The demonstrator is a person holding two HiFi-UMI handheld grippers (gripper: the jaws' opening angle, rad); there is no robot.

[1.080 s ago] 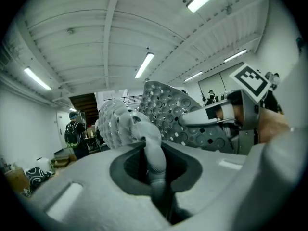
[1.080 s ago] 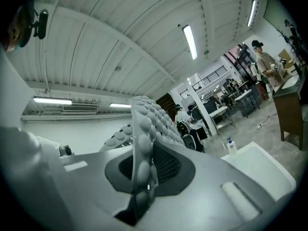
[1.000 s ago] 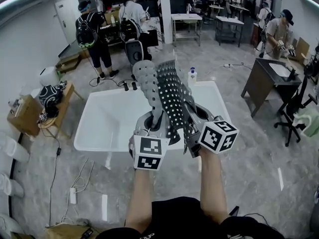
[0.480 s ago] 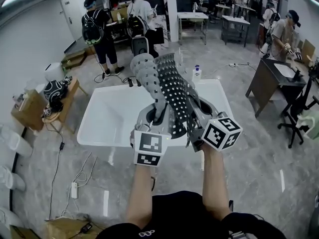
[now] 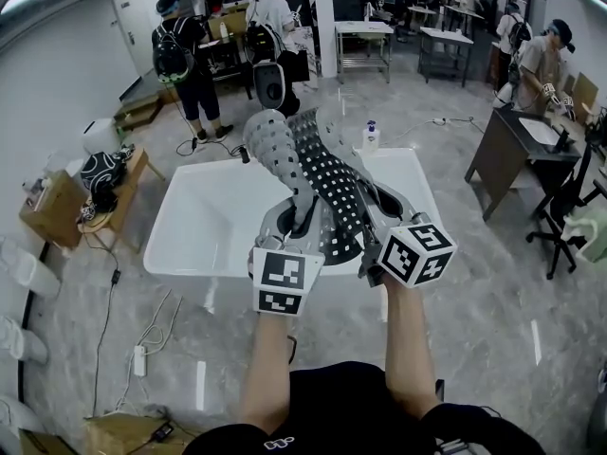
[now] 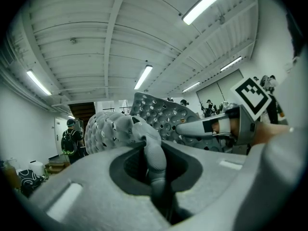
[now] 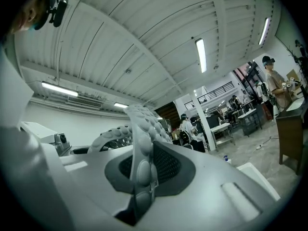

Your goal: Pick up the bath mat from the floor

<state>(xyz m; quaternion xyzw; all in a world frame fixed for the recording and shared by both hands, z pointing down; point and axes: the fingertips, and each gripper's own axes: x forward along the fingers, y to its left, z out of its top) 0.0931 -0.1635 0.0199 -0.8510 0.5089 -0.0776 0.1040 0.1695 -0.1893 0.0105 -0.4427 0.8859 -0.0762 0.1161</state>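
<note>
The bath mat (image 5: 318, 183) is leaning further toward the person's left. Its pale studded fold is spreading wider across the dark perforated face, and its top edge is bending over more. The left gripper (image 5: 299, 224) and the right gripper (image 5: 368, 224) are both sitting slightly higher in the head view. The head view itself is shifting: the white tub (image 5: 190, 259) is lying a little higher in frame, and the person with the backpack (image 5: 178, 55) is standing nearer the upper edge.
</note>
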